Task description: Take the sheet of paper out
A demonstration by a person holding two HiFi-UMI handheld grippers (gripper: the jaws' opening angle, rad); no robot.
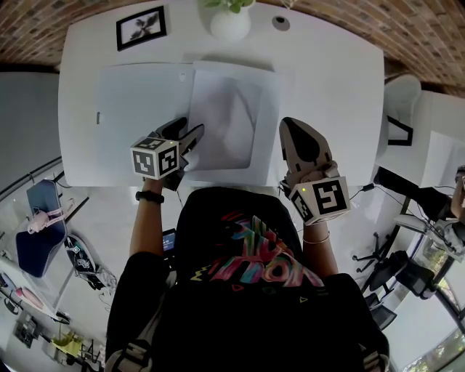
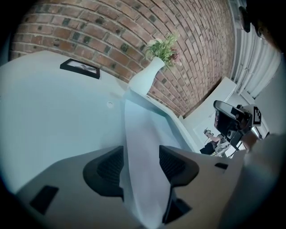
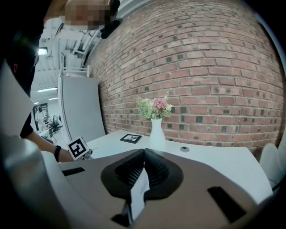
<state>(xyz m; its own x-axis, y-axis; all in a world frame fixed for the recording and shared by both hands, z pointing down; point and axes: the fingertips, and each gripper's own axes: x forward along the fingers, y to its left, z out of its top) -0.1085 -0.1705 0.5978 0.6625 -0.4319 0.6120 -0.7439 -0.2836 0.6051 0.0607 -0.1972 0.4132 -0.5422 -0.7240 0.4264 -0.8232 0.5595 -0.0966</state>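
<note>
A white sheet of paper [image 1: 232,120] is held up, slightly bowed, over the middle of the white table [image 1: 334,87]. Its left part overlaps a pale flat folder [image 1: 138,109] lying on the table. My right gripper [image 1: 285,125] is shut on the sheet's right edge; in the right gripper view a strip of the paper [image 3: 139,192] sticks out of the shut jaws of the right gripper [image 3: 144,156]. My left gripper [image 1: 195,135] is at the sheet's left edge. In the left gripper view the sheet [image 2: 138,129] runs edge-on between the wide jaws of the left gripper [image 2: 142,163], with neither pad pressing on it.
At the table's far edge stand a white vase with flowers [image 1: 230,23], a black picture frame [image 1: 141,27] and a small grey disc [image 1: 280,22]. A brick wall is behind them. A white chair [image 1: 399,94] is to the right of the table.
</note>
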